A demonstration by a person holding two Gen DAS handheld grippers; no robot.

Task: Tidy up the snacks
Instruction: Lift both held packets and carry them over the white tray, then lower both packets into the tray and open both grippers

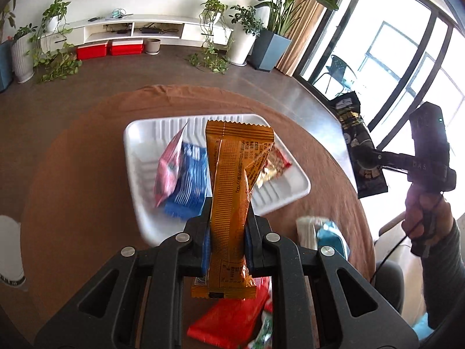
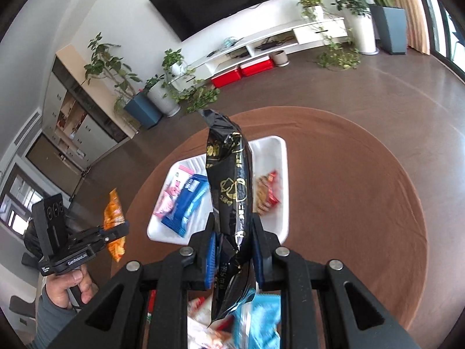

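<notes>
Little of the writing could be read: the left gripper's body carried the words "GenRobot.AI" along its side in the right wrist view, while the print on the orange snack packet point(image 1: 229, 200) and the gold marks on the black snack bag point(image 2: 231, 203) were too small or warped to make out. The loose snacks near the table edge were blurred and cut off by the gripper frames: a red wrapper point(image 1: 229, 320) and a teal packet point(image 1: 331, 232) in the left view, a light blue packet point(image 2: 258, 317) in the right.

The left gripper point(image 1: 228, 244) was pressed tight on the orange snack packet, pinching it at its lower half so it stood upright above the white tray point(image 1: 145, 133). The right gripper point(image 2: 235, 258) pinched the black snack bag near its lower end, the bag rising upright over the same tray. In the tray lay a pink packet point(image 1: 167, 168), a blue packet point(image 1: 189, 180) touching it, and a red-and-gold packet point(image 1: 273, 165) apart from them. The tray sat on a round table with a brown cloth point(image 2: 363, 189). A hand point(image 2: 68, 288) held the left gripper's handle
</notes>
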